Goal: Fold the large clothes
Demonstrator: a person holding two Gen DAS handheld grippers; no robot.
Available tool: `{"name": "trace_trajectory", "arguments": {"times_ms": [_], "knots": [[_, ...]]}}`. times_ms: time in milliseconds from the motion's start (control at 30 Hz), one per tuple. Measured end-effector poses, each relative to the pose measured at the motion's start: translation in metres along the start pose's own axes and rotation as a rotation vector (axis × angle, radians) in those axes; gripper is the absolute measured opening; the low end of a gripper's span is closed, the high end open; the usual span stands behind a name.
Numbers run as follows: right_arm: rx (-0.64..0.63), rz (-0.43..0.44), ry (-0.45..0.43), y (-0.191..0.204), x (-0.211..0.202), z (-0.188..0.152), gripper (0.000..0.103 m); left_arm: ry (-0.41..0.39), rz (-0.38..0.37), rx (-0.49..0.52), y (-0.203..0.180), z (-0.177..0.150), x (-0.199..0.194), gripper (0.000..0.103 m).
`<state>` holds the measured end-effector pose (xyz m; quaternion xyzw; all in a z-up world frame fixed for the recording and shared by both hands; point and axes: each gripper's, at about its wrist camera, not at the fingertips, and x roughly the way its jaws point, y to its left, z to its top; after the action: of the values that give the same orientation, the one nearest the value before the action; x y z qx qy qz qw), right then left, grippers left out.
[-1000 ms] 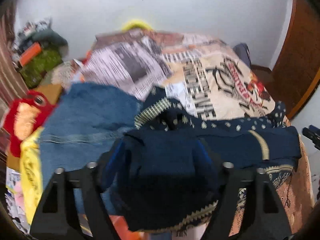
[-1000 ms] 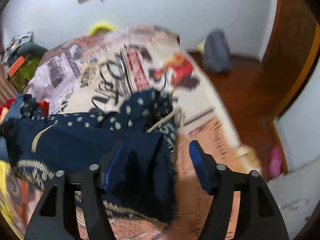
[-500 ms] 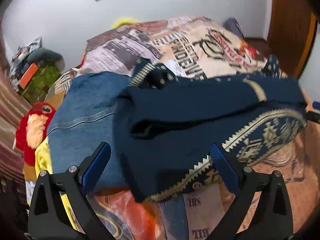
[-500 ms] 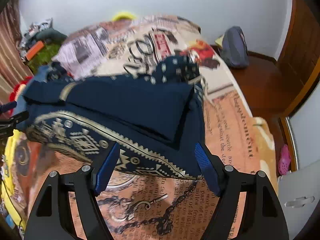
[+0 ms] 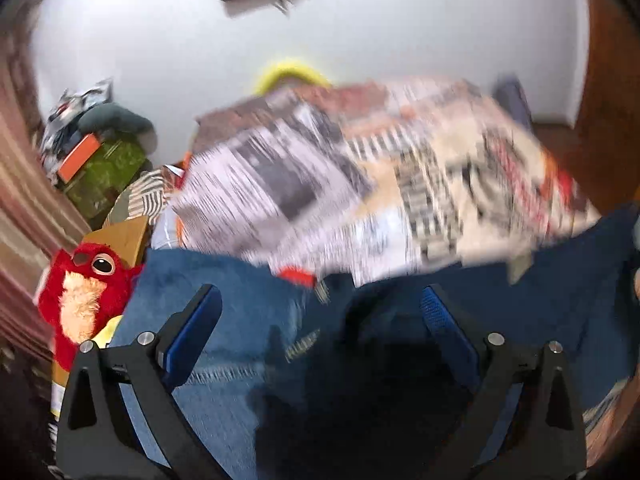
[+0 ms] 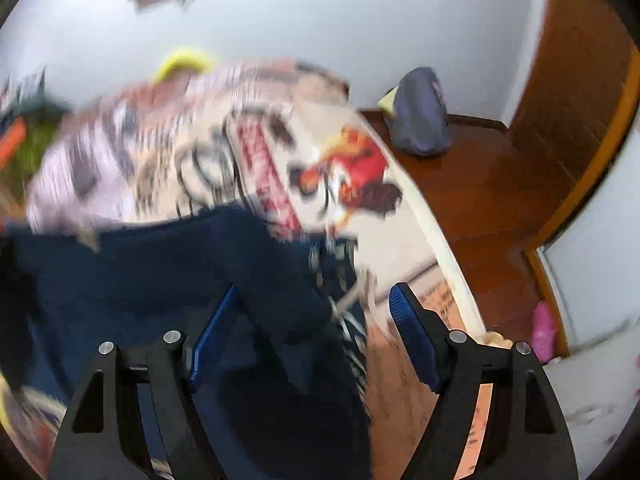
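Observation:
Both views are blurred by motion. A dark navy garment [image 5: 540, 292] with a patterned trim lies folded on the printed bedspread [image 5: 360, 184], beside a blue denim garment [image 5: 240, 304]. My left gripper [image 5: 320, 316] hangs low over the seam between denim and navy cloth, its jaws wide open and its blue pads [image 5: 196, 320] clear of the fabric. The navy garment [image 6: 160, 280] fills the lower left of the right wrist view. My right gripper [image 6: 312, 324] is open above its right end, with a fold of the cloth lying between the fingers, not pinched.
A red plush toy [image 5: 80, 292] and a heap of boxes and bags [image 5: 96, 160] sit left of the bed. A grey backpack [image 6: 420, 116] stands on the wooden floor to the right, near a wooden door [image 6: 580, 80]. A pink item [image 6: 544, 332] lies by the wall.
A second ago both grippers gripped bunched navy cloth. They let it go and drew back, leaving it folded. Now both are close over the garment again, jaws open.

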<state>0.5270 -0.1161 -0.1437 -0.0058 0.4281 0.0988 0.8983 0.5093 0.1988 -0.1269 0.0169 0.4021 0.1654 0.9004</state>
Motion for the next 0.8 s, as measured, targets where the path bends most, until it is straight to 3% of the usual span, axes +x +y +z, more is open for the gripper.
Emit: {"name": "trace_trajectory", "arguments": {"times_ms": [167, 500, 633, 800], "knots": [[0.02, 0.102, -0.026, 0.013, -0.021, -0.007, 0.074, -0.013, -0.081, -0.068, 0.017, -0.008, -0.022, 0.1], [-0.087, 0.322, 0.091, 0.078, -0.024, -0.058, 0.074, 0.076, -0.203, 0.028, -0.007, -0.076, -0.038, 0.1], [-0.139, 0.307, 0.146, 0.089, -0.008, -0.076, 0.076, 0.101, -0.237, 0.047, -0.011, -0.106, -0.037, 0.1], [-0.112, 0.311, 0.155, 0.069, -0.001, -0.097, 0.084, 0.124, -0.182, -0.007, 0.014, -0.139, -0.029, 0.1]]}}
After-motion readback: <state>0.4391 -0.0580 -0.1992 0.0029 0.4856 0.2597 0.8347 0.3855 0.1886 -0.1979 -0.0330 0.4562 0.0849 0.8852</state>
